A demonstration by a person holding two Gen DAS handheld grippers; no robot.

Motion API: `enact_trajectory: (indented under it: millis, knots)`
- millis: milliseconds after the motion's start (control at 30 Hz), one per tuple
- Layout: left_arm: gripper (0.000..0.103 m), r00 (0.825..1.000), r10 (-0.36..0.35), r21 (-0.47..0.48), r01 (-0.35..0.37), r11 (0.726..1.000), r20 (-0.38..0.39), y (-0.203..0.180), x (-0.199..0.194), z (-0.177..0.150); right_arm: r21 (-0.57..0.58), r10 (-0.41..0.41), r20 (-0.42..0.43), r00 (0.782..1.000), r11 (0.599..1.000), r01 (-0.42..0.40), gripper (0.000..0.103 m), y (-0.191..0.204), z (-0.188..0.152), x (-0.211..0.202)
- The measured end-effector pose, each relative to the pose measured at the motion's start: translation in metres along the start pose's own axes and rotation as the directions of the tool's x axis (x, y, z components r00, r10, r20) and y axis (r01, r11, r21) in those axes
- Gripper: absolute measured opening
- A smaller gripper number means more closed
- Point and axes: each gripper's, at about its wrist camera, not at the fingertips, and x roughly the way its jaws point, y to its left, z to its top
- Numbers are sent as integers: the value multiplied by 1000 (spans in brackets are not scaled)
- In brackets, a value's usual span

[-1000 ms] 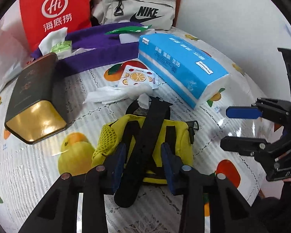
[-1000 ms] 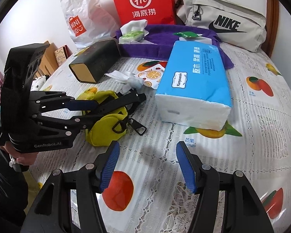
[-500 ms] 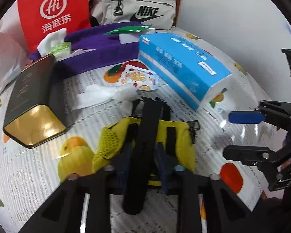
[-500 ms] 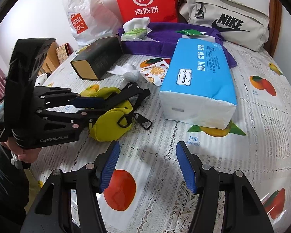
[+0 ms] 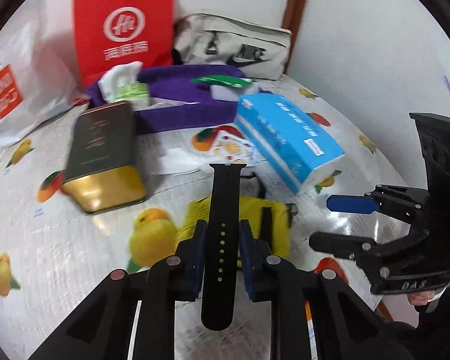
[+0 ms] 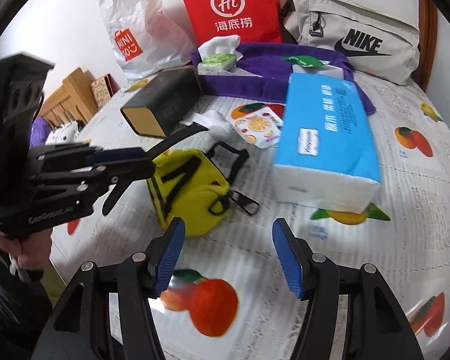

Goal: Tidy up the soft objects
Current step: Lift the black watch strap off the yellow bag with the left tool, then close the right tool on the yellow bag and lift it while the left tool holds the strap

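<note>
My left gripper (image 5: 222, 231) is shut on a black watch strap (image 5: 223, 210), which sticks out forward and back between the blue pads and hangs in the air. Below it, a yellow pouch (image 5: 274, 225) with black straps lies on the fruit-print tablecloth (image 5: 45, 240). From the right wrist view, the left gripper (image 6: 129, 162) holds the strap (image 6: 177, 139) above and left of the pouch (image 6: 192, 186). My right gripper (image 6: 228, 255) stands open over bare cloth just in front of the pouch, with nothing between its pads.
A blue tissue pack (image 6: 327, 138) lies right of the pouch, a black-and-gold tin (image 5: 102, 150) to the left. Behind are a purple cloth (image 5: 189, 111), a small green tissue pack (image 5: 129, 90), a fruit-print sachet (image 6: 258, 126), a red paper bag (image 5: 123, 27) and a grey Nike bag (image 6: 354, 33).
The left gripper closed on the black strap and raised it off the yellow pouch, which stayed on the table. The right gripper kept its place and stayed open.
</note>
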Motion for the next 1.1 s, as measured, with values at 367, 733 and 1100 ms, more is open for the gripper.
enact_trajectory:
  millis: [367,733,1100]
  knots:
    - [20,993,110,-170,-114,979,-27,63,-12,-46,50,-93,-13,996,994,93,60,23,14,46]
    - [20,991,128,-245,-135,960,-44,71,1,-58,-61,-181,-38,983,982,179,38,9,-19,16]
    - [26,985,165,-221,-170,960,-41,62,10,-53,54,-176,-23,984,983,177,39,-39,-36,3]
